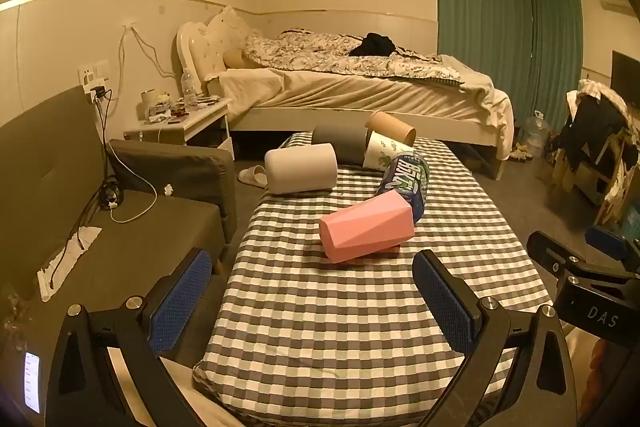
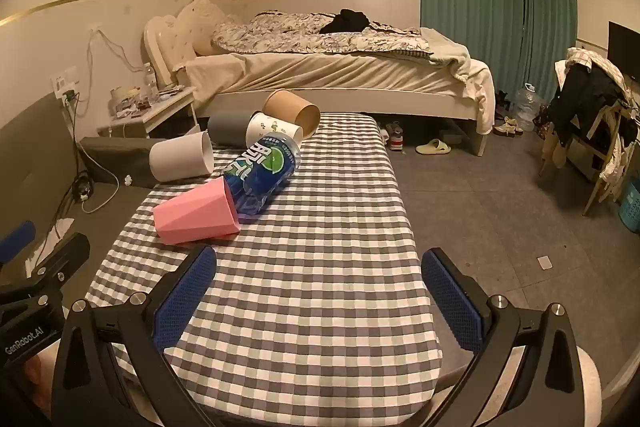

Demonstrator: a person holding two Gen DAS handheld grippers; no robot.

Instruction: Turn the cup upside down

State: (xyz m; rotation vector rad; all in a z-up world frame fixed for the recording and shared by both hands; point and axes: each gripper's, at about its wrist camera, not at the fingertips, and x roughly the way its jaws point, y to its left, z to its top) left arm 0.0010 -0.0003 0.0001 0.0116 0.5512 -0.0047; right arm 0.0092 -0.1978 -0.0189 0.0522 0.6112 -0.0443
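Note:
Several cups lie on their sides on a checkered cloth table (image 1: 320,327). A pink faceted cup (image 1: 366,229) is nearest, also in the right wrist view (image 2: 194,213). Behind it lie a blue printed cup (image 1: 406,181) (image 2: 264,171), a white cup (image 1: 302,167) (image 2: 182,158), a grey cup (image 1: 339,143) (image 2: 229,126), a white patterned cup (image 1: 382,150) (image 2: 272,131) and a brown paper cup (image 1: 390,129) (image 2: 290,107). My left gripper (image 1: 312,283) is open and empty, short of the pink cup. My right gripper (image 2: 319,281) is open and empty, to the right of the pink cup.
A dark sofa (image 1: 120,227) with cables stands left of the table. A bedside table (image 1: 180,119) and a bed (image 1: 360,83) are behind. Open floor (image 2: 500,207) lies to the right, with a chair piled with clothes (image 2: 588,107).

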